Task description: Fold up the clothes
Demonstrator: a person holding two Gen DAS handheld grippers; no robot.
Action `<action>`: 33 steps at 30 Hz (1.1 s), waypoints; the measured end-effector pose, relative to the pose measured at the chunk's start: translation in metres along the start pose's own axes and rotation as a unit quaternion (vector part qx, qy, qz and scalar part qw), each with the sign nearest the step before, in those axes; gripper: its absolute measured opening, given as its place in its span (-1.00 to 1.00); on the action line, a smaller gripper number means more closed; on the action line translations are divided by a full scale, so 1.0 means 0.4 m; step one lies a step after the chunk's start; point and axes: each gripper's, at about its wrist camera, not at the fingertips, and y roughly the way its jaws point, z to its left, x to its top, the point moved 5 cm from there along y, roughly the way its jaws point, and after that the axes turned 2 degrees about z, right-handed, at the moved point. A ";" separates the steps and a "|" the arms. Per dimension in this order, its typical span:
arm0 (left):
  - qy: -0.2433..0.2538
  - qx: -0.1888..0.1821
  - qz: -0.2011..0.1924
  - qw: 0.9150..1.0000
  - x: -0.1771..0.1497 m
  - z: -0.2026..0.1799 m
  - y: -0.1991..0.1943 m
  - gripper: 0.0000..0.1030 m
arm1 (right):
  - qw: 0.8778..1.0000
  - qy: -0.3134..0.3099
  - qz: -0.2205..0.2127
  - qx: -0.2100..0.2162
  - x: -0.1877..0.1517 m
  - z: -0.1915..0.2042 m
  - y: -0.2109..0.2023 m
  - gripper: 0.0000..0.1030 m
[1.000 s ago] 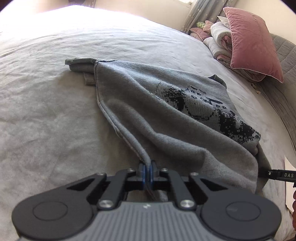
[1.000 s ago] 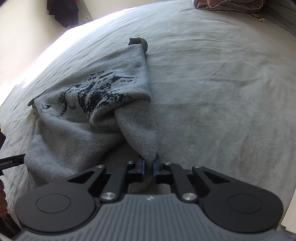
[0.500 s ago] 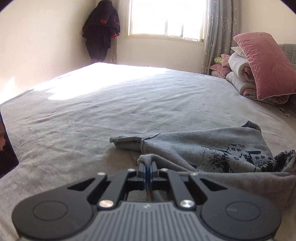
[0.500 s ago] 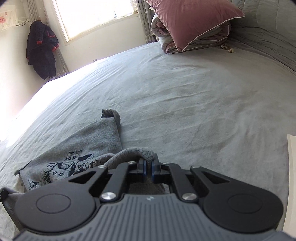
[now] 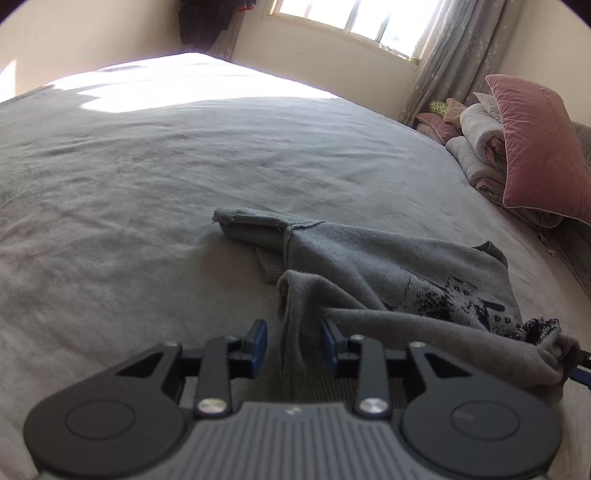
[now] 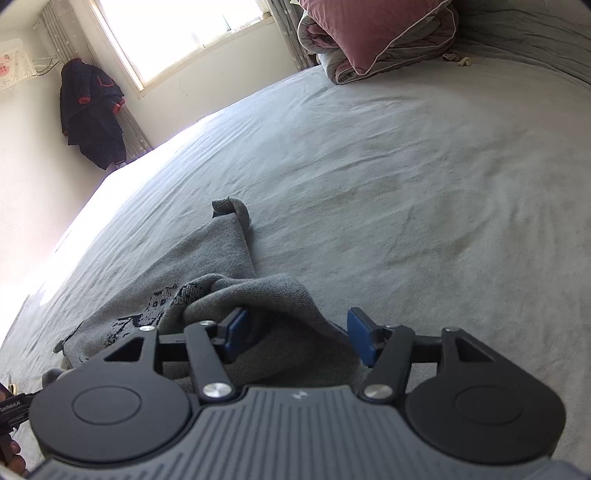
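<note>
A grey knit sweater (image 5: 388, 266) with a dark pattern lies folded over itself on the grey bed (image 5: 184, 184). My left gripper (image 5: 293, 341) is opening; a fold of the sweater's edge still stands between its blue pads, loose from them. In the right wrist view the same sweater (image 6: 221, 258) lies to the left, and a hump of its cloth rests between the spread pads of my right gripper (image 6: 297, 338), whose jaws are opening too. Neither pair of pads presses the cloth.
A pink pillow (image 5: 539, 147) and rolled bedding (image 5: 476, 147) are stacked at the head of the bed. A dark garment (image 6: 92, 118) hangs on the wall beside the window (image 6: 177, 33). A fingertip (image 6: 14, 452) shows at the lower left edge.
Both grippers were shut on the sweater's edges and carried them over the garment. Now both have let go, their pads spread, and the cloth lies folded on the bed.
</note>
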 end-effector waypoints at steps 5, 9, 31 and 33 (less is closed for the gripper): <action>-0.020 -0.038 0.030 0.999 -0.044 0.020 0.008 -0.35 | 1.000 -0.023 0.006 0.008 -0.049 -0.016 -0.028 0.20; -0.024 -0.056 0.026 0.998 -0.081 0.008 0.007 -0.35 | 1.000 -0.017 0.009 0.022 -0.102 -0.048 -0.027 0.20; -0.023 -0.061 0.049 0.997 -0.102 -0.029 -0.138 -0.91 | 0.998 -0.034 0.028 0.051 -0.128 0.014 -0.146 -0.80; -0.034 -0.072 0.070 0.994 -0.106 -0.026 -0.179 -0.91 | 0.997 -0.037 0.042 0.055 -0.134 0.015 -0.189 -0.80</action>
